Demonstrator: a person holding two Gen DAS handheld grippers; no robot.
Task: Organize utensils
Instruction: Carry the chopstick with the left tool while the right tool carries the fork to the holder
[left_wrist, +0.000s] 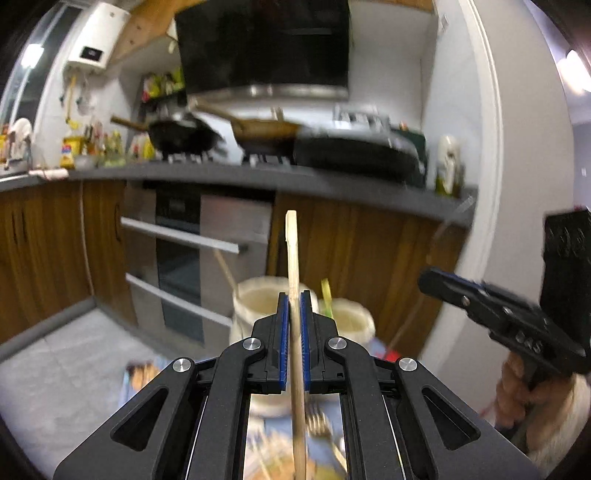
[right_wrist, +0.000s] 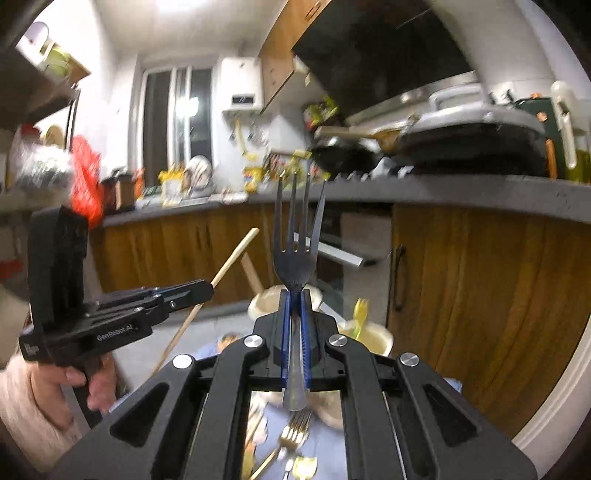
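Observation:
My left gripper (left_wrist: 294, 299) is shut on a thin wooden stick-like utensil (left_wrist: 292, 251) that points up and forward; it also shows in the right wrist view (right_wrist: 232, 258). My right gripper (right_wrist: 295, 295) is shut on a dark metal fork (right_wrist: 297, 240), tines up. Both are raised above two cream holders: one (left_wrist: 266, 299) holding a wooden utensil, the other (left_wrist: 351, 317) holding a yellow-green utensil. A gold fork (right_wrist: 293, 430) and other cutlery lie below on a blue surface (right_wrist: 325, 446).
Wooden cabinets (right_wrist: 480, 288) and an oven (left_wrist: 177, 258) stand behind under a grey counter (left_wrist: 258, 177) with pans. The right gripper (left_wrist: 491, 314) shows at the right of the left wrist view; the left gripper (right_wrist: 122, 314) at the left of the right wrist view.

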